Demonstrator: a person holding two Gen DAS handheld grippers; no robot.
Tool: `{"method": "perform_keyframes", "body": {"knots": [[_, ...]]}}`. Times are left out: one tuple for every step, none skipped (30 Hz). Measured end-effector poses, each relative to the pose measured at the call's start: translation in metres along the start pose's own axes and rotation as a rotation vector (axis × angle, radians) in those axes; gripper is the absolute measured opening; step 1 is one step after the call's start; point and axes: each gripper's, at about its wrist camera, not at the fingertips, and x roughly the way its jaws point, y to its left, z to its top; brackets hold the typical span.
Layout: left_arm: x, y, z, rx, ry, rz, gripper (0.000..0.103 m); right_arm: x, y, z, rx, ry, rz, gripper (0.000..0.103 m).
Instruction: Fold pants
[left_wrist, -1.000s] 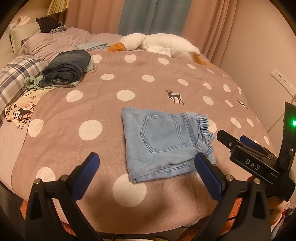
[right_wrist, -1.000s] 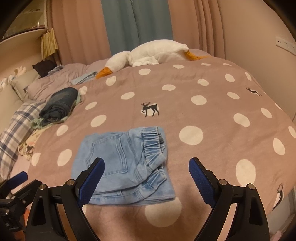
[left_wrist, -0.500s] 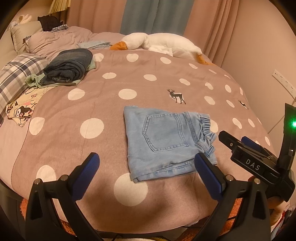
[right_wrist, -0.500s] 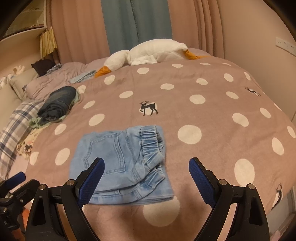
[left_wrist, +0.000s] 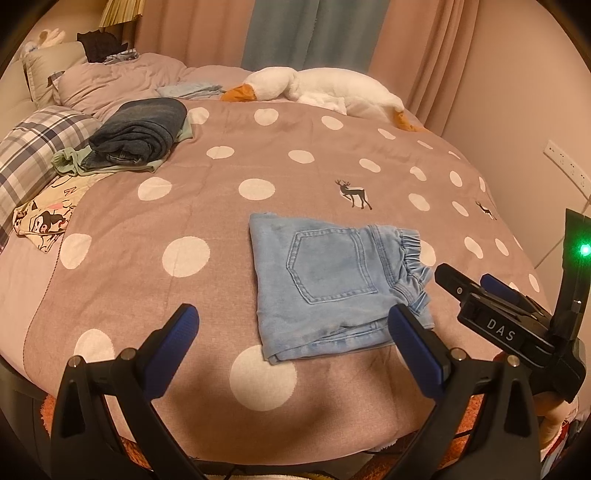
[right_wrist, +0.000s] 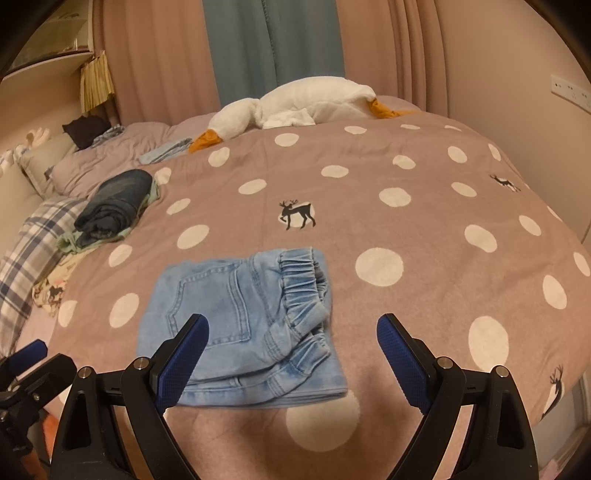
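On the polka-dot blanket (left_wrist: 221, 229), faded denim pants (left_wrist: 332, 284) folded square, gathered elastic waistband; near its front edge, left tongs (left_wrist: 291, 347) and right tongs (right_wrist: 293, 358) spread apart, holding nothing.

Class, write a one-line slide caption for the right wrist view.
Folded light-blue denim pants lie on the polka-dot bedspread before the open, empty right gripper.

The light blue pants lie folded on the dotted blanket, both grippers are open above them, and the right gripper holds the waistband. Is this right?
Not quite: the right gripper holds nothing. The right wrist view shows it open and clear of the waistband. The rest is right: the pants lie folded on the blanket, and the left gripper is open too.
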Motion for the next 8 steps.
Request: {"method": "perform_keyframes", "body": {"knots": [[-0.0005, 0.0002, -0.0001, -0.001, -0.001, 0.000, 0.102, 0.0001, 0.0001, 0.0000, 0.000, -0.001, 0.001, 0.092], [-0.0010, -0.0001, 0.0000, -0.003, -0.003, 0.001, 0.102, 0.0002, 0.0001, 0.0001, 0.000, 0.000, 0.001, 0.092], [-0.0017, -0.0003, 0.0005, -0.002, -0.006, 0.000, 0.102, 0.0001, 0.0001, 0.0000, 0.000, 0.001, 0.000, 0.092], [-0.0022, 0.0002, 0.0004, -0.001, -0.008, -0.001, 0.102, -0.0002, 0.0000, 0.0000, 0.000, 0.001, 0.000, 0.092], [-0.0028, 0.0003, 0.0005, -0.001, -0.011, 0.000, 0.102, 0.0002, 0.0001, -0.0001, 0.000, 0.000, 0.000, 0.092], [-0.0032, 0.0004, 0.0008, -0.001, -0.012, 0.000, 0.102, 0.0001, 0.0000, -0.0001, 0.000, 0.000, 0.000, 0.092], [-0.0032, 0.0004, 0.0010, -0.002, -0.013, 0.000, 0.102, 0.0003, 0.0000, 0.0000, -0.001, 0.000, 0.001, 0.092], [-0.0034, 0.0005, 0.0007, -0.003, -0.013, 0.000, 0.102, 0.0003, 0.0000, 0.0000, -0.001, 0.000, 0.002, 0.092]]}}
